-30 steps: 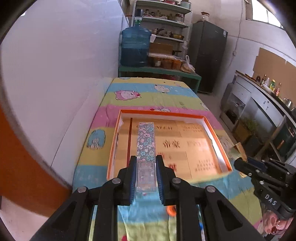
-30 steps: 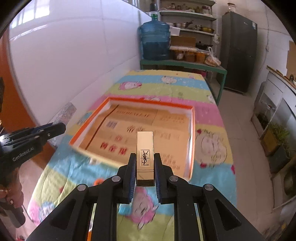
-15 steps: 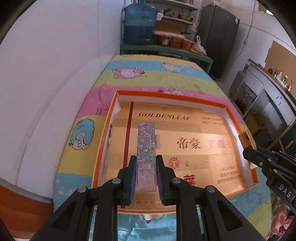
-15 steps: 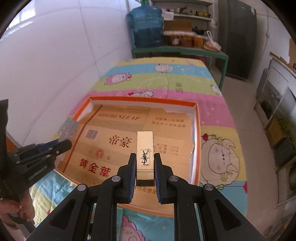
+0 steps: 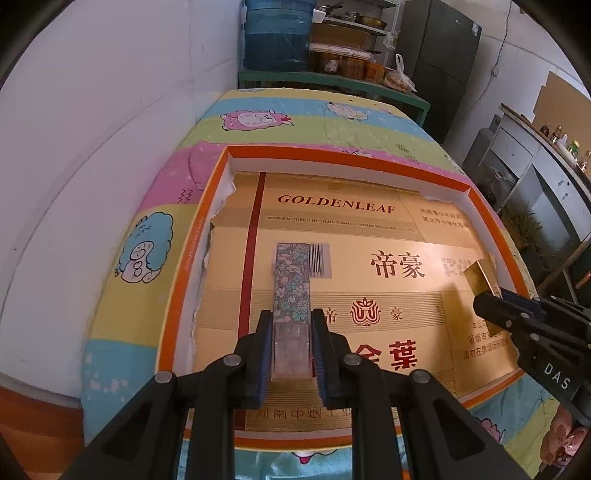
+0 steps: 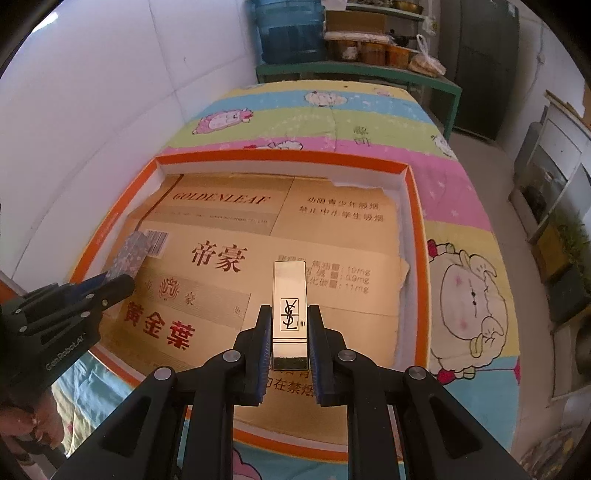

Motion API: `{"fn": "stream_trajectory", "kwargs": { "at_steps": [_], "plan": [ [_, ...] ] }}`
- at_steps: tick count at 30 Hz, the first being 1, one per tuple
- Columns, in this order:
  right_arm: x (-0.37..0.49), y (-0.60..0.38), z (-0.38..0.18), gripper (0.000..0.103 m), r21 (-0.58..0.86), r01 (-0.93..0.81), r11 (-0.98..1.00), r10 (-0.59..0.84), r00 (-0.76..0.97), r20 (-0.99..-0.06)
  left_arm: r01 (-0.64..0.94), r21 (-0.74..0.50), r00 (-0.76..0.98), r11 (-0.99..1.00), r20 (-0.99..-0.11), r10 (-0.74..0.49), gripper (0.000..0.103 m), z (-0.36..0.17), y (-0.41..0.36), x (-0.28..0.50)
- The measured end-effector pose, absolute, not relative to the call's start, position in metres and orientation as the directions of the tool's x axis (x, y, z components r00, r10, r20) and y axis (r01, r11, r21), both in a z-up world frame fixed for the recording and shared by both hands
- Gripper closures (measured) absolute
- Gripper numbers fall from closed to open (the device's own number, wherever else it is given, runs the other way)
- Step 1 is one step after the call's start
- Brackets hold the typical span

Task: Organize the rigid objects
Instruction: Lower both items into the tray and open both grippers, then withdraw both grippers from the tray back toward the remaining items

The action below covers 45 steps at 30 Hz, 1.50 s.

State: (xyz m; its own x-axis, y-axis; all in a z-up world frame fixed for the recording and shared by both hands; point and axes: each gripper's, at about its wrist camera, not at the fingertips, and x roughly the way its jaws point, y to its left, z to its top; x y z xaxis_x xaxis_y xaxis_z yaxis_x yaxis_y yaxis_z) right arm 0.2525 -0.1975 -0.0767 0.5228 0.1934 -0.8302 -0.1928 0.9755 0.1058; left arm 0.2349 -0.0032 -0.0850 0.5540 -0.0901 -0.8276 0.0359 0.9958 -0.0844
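My left gripper (image 5: 291,321) is shut on a long floral-patterned box (image 5: 291,280) and holds it over the left part of the orange-rimmed tray (image 5: 192,254). My right gripper (image 6: 290,317) is shut on a gold YSL lipstick case (image 6: 290,295) and holds it over the right part of the same tray (image 6: 415,229). The tray is lined with gold cardboard (image 5: 369,266). The right gripper (image 5: 491,306) with the gold case (image 5: 480,280) shows at the right of the left wrist view. The left gripper (image 6: 114,284) with the floral box (image 6: 129,254) shows at the left of the right wrist view.
The tray sits on a table with a striped cartoon cloth (image 5: 295,110). A white wall (image 5: 92,147) runs along the left. A blue water jug (image 5: 277,33) and a green shelf (image 6: 354,70) stand beyond the table. Cabinets (image 5: 546,184) stand at the right.
Both grippers have moved forward and down over the tray with their objects. The tray now fills most of both views.
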Motion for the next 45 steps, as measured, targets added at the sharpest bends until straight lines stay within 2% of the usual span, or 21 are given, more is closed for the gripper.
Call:
{"fn": "stream_trajectory", "kwargs": {
  "at_steps": [5,7,8,9,10,11,12,14,15,38,45],
  "plan": [
    [0.256,-0.194,-0.084,0.084,0.093,-0.188,0.978,0.178,0.513,-0.84,0.071,-0.096,0.553,0.993,-0.825,-0.12,0.082,-0.088,-0.002,0.238],
    [0.257,-0.193,-0.087,0.084,0.092,-0.185,0.979,0.175,0.509,-0.843,0.093,-0.1,0.553,0.991,-0.822,-0.135,0.077,-0.089,-0.002,0.236],
    [0.256,-0.193,-0.087,0.083,0.091,-0.182,0.979,0.174,0.512,-0.842,0.103,-0.101,0.553,0.989,-0.821,-0.142,0.068,-0.089,-0.002,0.236],
    [0.256,-0.193,-0.088,0.08,0.089,-0.179,0.98,0.169,0.51,-0.843,0.113,-0.098,0.551,0.989,-0.822,-0.145,0.053,-0.089,-0.003,0.236],
    [0.256,-0.193,-0.088,0.077,0.085,-0.177,0.981,0.166,0.513,-0.842,0.123,-0.089,0.552,0.988,-0.822,-0.143,0.047,-0.089,-0.005,0.235],
    [0.255,-0.192,-0.088,0.069,0.083,-0.175,0.981,0.163,0.516,-0.841,0.135,-0.075,0.55,0.988,-0.823,-0.138,0.035,-0.09,-0.007,0.234],
    [0.254,-0.192,-0.087,0.058,0.078,-0.173,0.982,0.159,0.522,-0.838,0.138,-0.059,0.545,0.989,-0.829,-0.126,0.028,-0.091,-0.009,0.233],
    [0.251,-0.191,-0.085,0.05,0.068,-0.172,0.983,0.151,0.535,-0.831,0.141,-0.059,0.551,0.988,-0.825,-0.128,0.027,-0.092,-0.01,0.231],
    [0.25,-0.191,-0.083,0.05,0.063,-0.17,0.983,0.147,0.542,-0.827,0.144,-0.066,0.562,0.987,-0.816,-0.137,0.027,-0.091,-0.01,0.229],
    [0.166,-0.2,-0.041,0.048,0.117,-0.098,0.988,0.152,0.637,-0.756,0.09,-0.039,0.717,0.995,-0.691,-0.092,0.027,-0.028,0.003,0.156],
    [0.132,-0.19,-0.03,0.048,0.086,-0.122,0.989,0.146,0.663,-0.734,0.1,-0.022,0.738,0.995,-0.668,-0.089,0.036,-0.011,-0.003,0.127]
  ]
}}
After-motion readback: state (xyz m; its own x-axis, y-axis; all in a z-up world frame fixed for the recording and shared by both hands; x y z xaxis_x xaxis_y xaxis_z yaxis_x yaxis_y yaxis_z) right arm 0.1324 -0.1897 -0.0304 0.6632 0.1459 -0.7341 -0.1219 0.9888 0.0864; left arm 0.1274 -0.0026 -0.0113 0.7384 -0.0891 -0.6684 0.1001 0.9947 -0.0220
